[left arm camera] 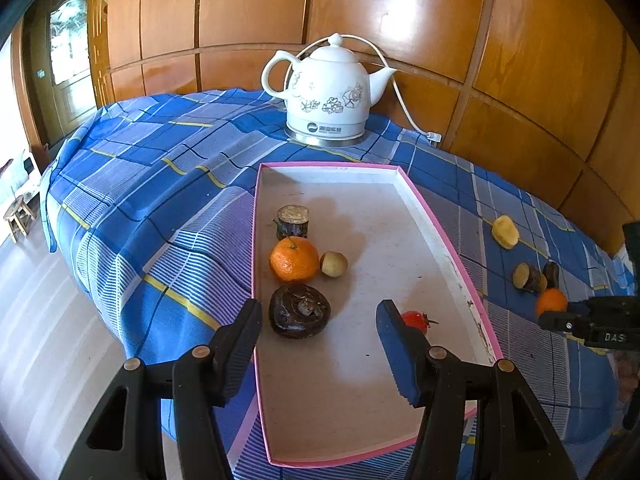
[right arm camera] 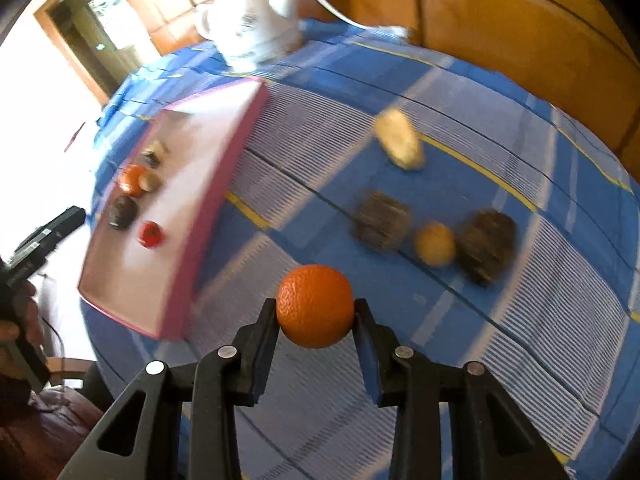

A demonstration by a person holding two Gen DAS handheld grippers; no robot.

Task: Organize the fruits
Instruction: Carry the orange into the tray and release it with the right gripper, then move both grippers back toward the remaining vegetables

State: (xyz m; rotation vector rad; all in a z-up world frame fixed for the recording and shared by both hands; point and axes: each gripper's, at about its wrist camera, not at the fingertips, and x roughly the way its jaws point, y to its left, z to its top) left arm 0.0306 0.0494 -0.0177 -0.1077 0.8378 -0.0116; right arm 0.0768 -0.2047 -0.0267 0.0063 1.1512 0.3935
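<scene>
Right wrist view: the right gripper pinches an orange between both pads, above the blue plaid tablecloth. Beyond it on the cloth lie a blurred dark fruit, a small yellow fruit and another dark piece, with a pale piece farther back. The pink-rimmed tray sits to the left.

Left wrist view shows the left gripper spread wide over the tray's near end, holding nothing. Inside the tray are a tangerine, a dark round fruit, a small tan fruit, a cut dark stump and a red fruit partly hidden behind the right finger. A white kettle stands behind the tray.
</scene>
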